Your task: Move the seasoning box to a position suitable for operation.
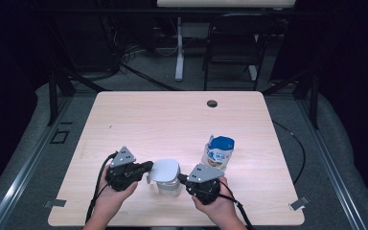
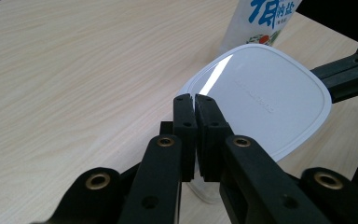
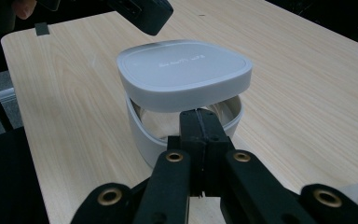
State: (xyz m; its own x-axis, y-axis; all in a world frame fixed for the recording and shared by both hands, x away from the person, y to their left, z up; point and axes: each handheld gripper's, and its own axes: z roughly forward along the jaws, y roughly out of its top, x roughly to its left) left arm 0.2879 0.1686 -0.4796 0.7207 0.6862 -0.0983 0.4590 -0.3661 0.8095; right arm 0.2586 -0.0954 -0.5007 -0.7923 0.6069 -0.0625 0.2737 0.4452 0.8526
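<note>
A white lid (image 3: 184, 74) sits raised and tilted over a clear container (image 3: 142, 133) near the table's front edge, between the two grippers. The left gripper (image 2: 195, 100), jaws almost pressed together, touches the lid's rim. The right gripper (image 3: 199, 116), jaws closed, pinches the container's near wall. A bottle (image 1: 219, 152) stands just beside, right of the container. The table (image 1: 172, 120) beyond lies open.

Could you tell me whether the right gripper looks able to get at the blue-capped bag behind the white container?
Probably yes: the bag stands just beyond the right gripper, with bare table around it and nothing between them.
</note>
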